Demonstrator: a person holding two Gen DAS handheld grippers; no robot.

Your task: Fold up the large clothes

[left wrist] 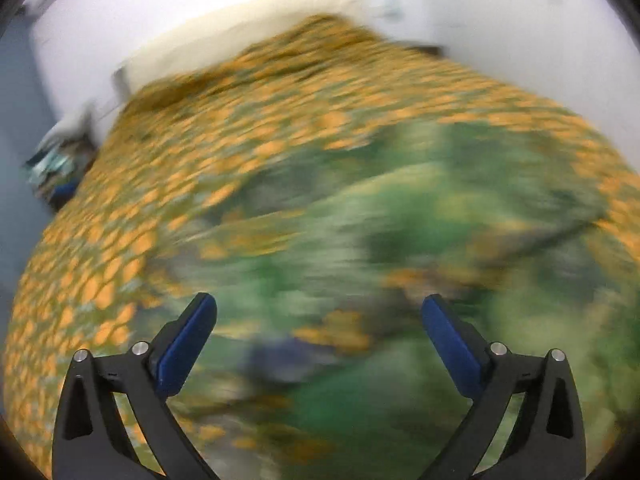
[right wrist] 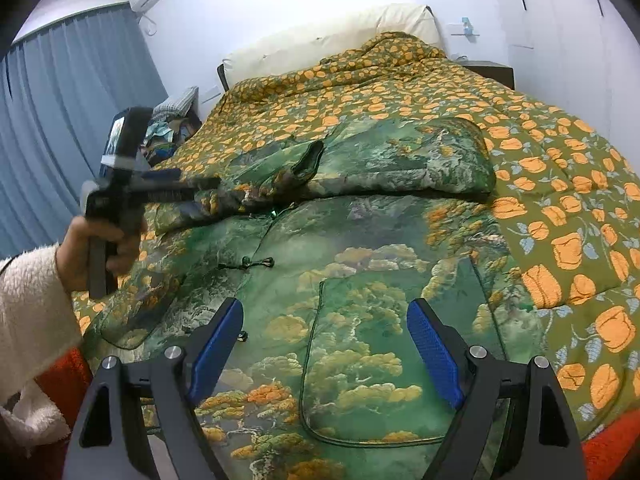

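A green coat (right wrist: 360, 280) is spread on the bed (right wrist: 560, 184) for folding; left claw (left wrist: 319, 320) and right claw (right wrist: 325, 322) are held released above it.

Bed under the work

We are seeing the bed (right wrist: 460, 76) wearing an orange-flowered quilt (right wrist: 560, 184), with a green landscape-print garment (right wrist: 360, 280) lying directly on it, a cream pillow (right wrist: 340, 36) resting at the head.

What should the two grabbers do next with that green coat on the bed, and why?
Probably bring the left gripper down onto the sleeve lying across the green coat. Both grippers, including the right gripper, are open and hold nothing, and the coat's lower half is spread flat on the orange-patterned quilt.
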